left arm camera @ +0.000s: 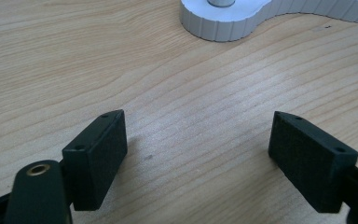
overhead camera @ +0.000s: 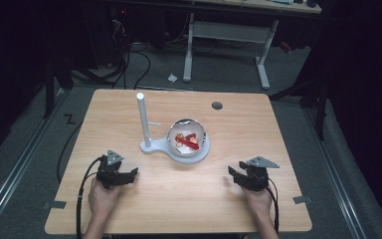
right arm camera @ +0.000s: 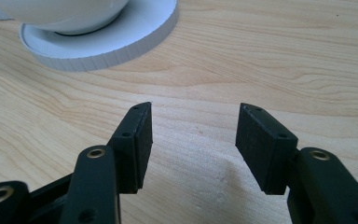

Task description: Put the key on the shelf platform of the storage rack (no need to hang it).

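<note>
Wooden bench [overhead camera: 129, 107] carries a white stand [overhead camera: 151, 146] with an upright post [overhead camera: 143, 117] and a bowl [overhead camera: 186, 134] of red and orange pieces at its middle. Left of the stand and nearer the person, the left gripper [overhead camera: 128, 175] rests on the bench, jaws apart with nothing between them. Right of the stand, about as near the person, the right gripper [overhead camera: 234, 174] likewise rests, jaws apart and empty.

Bowl [overhead camera: 186, 137] sits on stand [overhead camera: 151, 147] mid-table [overhead camera: 129, 209]; post [overhead camera: 143, 119] at its left.
</note>
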The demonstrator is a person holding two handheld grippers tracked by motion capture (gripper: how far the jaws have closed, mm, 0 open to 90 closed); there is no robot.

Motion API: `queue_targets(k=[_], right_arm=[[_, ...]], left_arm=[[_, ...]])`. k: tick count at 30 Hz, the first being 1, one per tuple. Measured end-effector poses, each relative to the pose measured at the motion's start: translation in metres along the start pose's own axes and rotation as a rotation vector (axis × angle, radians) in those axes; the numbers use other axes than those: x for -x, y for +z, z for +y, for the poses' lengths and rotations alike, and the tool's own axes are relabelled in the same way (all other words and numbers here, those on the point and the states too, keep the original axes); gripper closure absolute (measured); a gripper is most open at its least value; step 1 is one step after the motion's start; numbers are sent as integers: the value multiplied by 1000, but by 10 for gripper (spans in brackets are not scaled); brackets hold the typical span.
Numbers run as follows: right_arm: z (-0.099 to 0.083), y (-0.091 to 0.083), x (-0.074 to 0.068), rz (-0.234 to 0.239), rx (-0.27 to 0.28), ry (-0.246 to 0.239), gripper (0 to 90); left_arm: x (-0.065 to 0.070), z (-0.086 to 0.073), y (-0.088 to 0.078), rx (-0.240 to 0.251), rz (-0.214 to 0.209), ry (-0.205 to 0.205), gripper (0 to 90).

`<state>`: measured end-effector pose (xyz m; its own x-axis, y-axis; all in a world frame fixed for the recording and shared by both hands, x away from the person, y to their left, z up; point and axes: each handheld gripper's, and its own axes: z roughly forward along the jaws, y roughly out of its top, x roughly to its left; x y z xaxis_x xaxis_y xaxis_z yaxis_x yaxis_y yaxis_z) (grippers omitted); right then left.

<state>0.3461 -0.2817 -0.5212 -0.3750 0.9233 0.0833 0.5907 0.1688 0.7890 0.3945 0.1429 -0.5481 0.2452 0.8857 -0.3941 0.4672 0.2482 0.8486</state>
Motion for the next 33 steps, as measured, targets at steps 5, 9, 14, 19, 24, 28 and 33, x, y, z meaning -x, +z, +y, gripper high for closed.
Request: queue_targets(k=[5, 9, 14, 19, 24, 28, 33], right_arm=[[-1, 6, -1, -27, -14, -30, 464], [-2, 11, -2, -52, -39, -49, 464], [-1, 13, -3, -58, -46, -62, 464], [0, 15, -4, -69, -72, -64, 445], [0, 16, -5, -74, -96, -75, 412], [0, 16, -4, -71, -98, -74, 395], [0, 16, -4, -75, -100, -70, 380]], left_arm=[[0, 0, 0, 0, 0, 0, 197], [0, 0, 0, 0, 0, 0, 197], [0, 0, 0, 0, 0, 0, 197], [0, 0, 0, 0, 0, 0, 197], [0, 0, 0, 0, 0, 0, 197], [0, 0, 0, 0, 0, 1, 197], [0, 0, 0, 1, 1, 0, 197]])
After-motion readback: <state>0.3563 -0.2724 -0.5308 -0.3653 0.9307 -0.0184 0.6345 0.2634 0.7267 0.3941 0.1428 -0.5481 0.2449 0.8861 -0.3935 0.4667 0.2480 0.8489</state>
